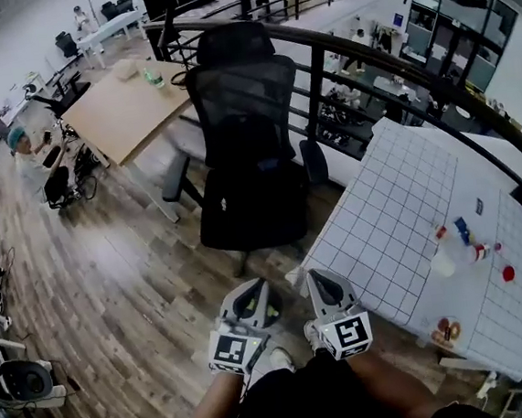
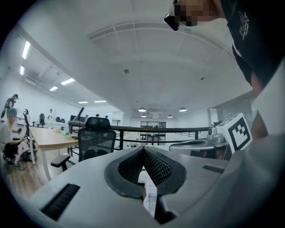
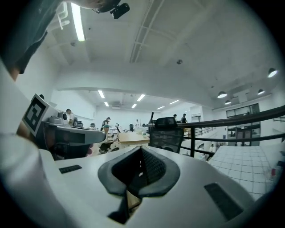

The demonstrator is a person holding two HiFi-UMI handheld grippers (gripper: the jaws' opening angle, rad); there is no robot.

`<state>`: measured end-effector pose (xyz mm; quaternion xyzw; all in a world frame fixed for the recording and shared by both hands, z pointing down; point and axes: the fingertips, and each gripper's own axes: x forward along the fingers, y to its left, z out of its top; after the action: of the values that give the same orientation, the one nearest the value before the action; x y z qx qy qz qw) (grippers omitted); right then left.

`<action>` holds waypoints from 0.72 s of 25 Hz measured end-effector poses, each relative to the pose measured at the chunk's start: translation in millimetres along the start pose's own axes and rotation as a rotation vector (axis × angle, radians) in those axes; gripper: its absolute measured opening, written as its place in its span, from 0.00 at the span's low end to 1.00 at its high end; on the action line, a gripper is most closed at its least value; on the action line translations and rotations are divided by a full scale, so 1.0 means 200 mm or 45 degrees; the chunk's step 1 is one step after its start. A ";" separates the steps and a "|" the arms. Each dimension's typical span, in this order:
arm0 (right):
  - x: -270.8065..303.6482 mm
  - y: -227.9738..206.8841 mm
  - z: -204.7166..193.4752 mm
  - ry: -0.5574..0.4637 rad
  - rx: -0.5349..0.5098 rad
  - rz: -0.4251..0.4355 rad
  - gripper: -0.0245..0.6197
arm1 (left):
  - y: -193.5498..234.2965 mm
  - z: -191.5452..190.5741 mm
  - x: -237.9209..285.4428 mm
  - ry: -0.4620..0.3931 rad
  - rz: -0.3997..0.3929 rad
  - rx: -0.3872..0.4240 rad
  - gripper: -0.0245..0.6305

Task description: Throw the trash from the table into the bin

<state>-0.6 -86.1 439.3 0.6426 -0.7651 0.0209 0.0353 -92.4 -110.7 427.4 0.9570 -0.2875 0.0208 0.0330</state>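
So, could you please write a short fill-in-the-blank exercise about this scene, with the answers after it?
1. The jaws of the left gripper and of the right gripper are both ____, with nothing between them.
2. The mesh office chair beyond the grippers is ____ in colour.
3. The white table that bears the small red round piece is marked with a ____ of squares.

Missing words: shut; black; grid.

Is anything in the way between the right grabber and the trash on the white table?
Nothing visible: only bare table lies between the right gripper and the trash. The black chair stands off to the side.
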 end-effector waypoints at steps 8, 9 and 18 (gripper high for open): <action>-0.45 -0.29 -0.10 0.064 0.001 -0.398 0.07 | -0.36 -0.03 0.10 0.014 -0.305 0.009 0.07; -0.51 -0.33 -0.11 0.073 -0.001 -0.439 0.07 | -0.41 -0.04 0.12 0.016 -0.339 0.008 0.07; -0.94 -0.65 -0.22 0.122 0.014 -0.678 0.07 | -0.86 -0.07 0.36 0.032 -0.552 0.019 0.07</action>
<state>161.8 80.1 465.8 0.8196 -0.5666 0.0456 0.0724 62.1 -5.5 436.0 0.9963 -0.0745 0.0274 0.0332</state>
